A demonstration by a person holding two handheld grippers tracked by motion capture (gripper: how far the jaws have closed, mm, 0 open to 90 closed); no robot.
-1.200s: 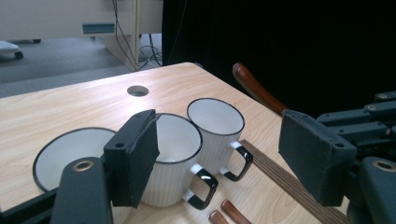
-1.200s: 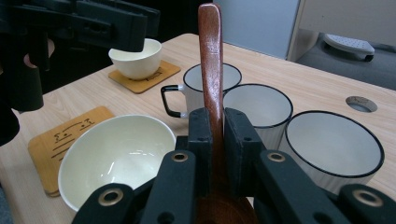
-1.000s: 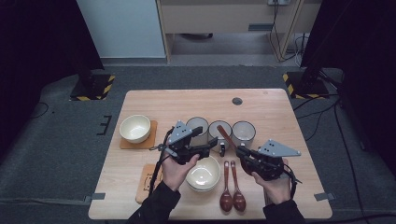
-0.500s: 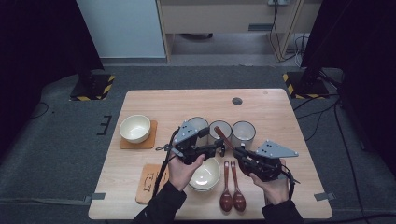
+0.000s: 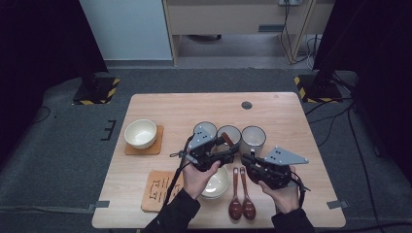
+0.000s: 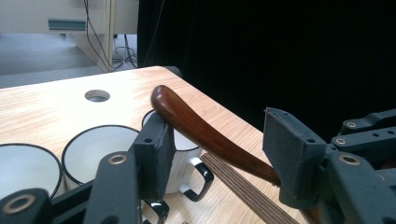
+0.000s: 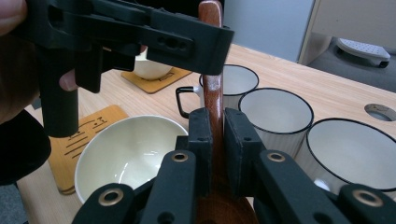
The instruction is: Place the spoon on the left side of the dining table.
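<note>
My right gripper (image 5: pixel 246 161) (image 7: pixel 215 116) is shut on a dark wooden spoon (image 7: pixel 214 88), and its handle (image 5: pixel 227 140) rises toward the three mugs. The left gripper (image 5: pixel 232 154) (image 6: pixel 219 140) comes in from the left, just above the right one. Its jaws have just been closing, and the spoon's handle (image 6: pixel 201 130) crosses slantwise between them. There is still a wide gap, and I see no pad pressing on the wood. In the right gripper view the left gripper (image 7: pixel 140 32) stands across the top of the handle.
Three white mugs (image 5: pixel 205 131) (image 5: pixel 229 136) (image 5: pixel 253 137) stand in a row behind the grippers. A cream bowl (image 5: pixel 218 183) sits under the left hand, beside a wooden coaster (image 5: pixel 158 189). Two more spoons (image 5: pixel 242 206) lie at the front. Another bowl (image 5: pixel 141 133) sits on a coaster at the left.
The left gripper has moved right, up to the spoon in the right gripper, and its jaws have narrowed around the handle. The right gripper has kept still.
</note>
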